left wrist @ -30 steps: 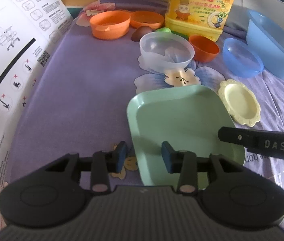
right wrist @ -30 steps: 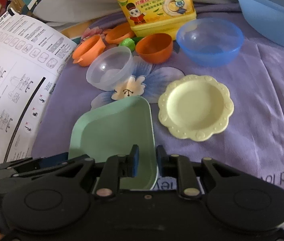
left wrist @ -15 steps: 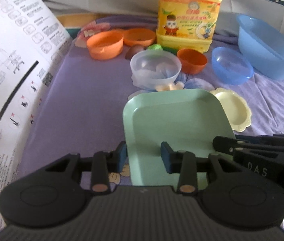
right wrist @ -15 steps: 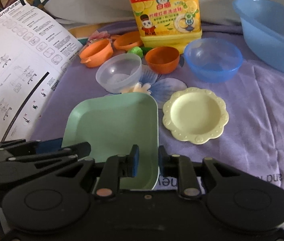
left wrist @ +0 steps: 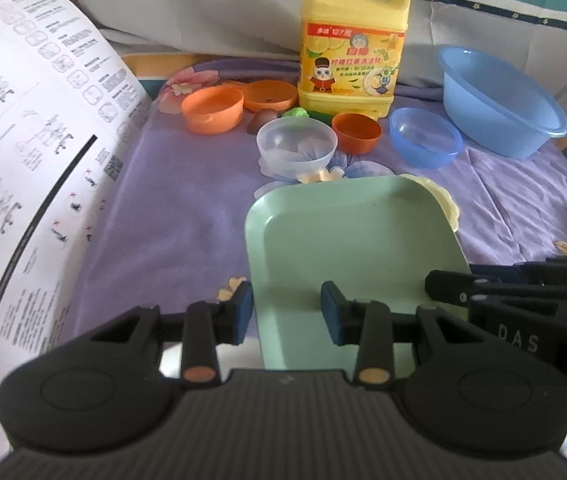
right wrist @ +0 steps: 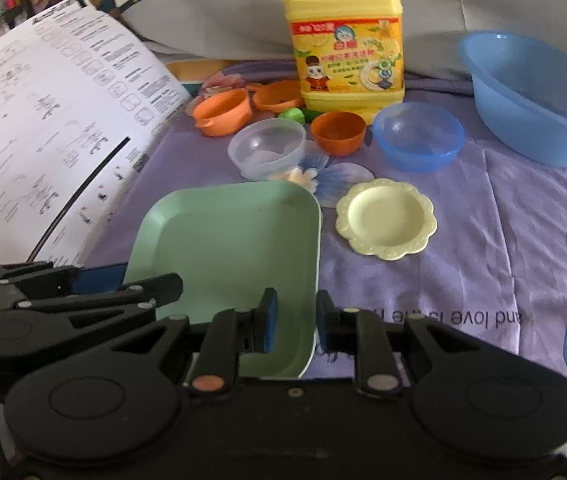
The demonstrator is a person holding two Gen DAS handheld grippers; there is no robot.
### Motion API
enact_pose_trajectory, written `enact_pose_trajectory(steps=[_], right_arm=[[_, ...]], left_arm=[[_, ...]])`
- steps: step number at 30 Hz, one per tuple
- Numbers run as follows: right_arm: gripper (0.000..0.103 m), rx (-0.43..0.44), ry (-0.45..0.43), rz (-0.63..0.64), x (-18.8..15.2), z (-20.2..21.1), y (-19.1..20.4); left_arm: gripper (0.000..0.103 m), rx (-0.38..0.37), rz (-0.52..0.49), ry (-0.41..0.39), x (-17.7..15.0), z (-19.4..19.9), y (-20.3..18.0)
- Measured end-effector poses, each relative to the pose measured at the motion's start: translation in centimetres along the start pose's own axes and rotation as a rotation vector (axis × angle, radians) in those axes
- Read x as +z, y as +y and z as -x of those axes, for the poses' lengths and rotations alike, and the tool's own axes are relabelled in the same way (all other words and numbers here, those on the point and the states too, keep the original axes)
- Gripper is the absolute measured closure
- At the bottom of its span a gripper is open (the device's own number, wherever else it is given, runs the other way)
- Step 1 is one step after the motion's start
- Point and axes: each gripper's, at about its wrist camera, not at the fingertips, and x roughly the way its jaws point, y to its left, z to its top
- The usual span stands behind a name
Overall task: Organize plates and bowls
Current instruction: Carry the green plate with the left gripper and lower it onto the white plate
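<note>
Paper sheet (left wrist: 23, 152) curled up along the left edge of the purple cloth (right wrist: 503, 240). Left gripper (left wrist: 282, 312) had jaws fairly wide, straddling the near-left rim of the green plate (left wrist: 347, 248); contact not clear. Right gripper (right wrist: 296, 320) had jaws narrow around the plate's near-right rim, looked clamped on it. Plate's far edge covered part of the yellow plate (right wrist: 386, 219) in the left view; in the right view they sat just apart. Behind them: two orange dishes (right wrist: 223, 112), clear bowl (right wrist: 267, 152), orange cup (right wrist: 337, 132), yellow jug (right wrist: 345, 40), blue bowl (right wrist: 417, 136), blue basin (right wrist: 535, 96) far right.
</note>
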Motion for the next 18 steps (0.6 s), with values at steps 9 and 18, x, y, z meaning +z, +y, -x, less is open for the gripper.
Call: enact_pose_trajectory(steps=[9,18], right_arm=[[0.082,0.013,-0.028,0.074,-2.3,3.6,3.5],[0.082,0.033,-0.022,0.148,-5.0,5.6,7.6]], left_arm=[[0.067,-0.001,0.021,-0.031,-2.7,4.3,2.2],[0.067,0.014,0.048,-0.049,-5.9,7.4,4.8]])
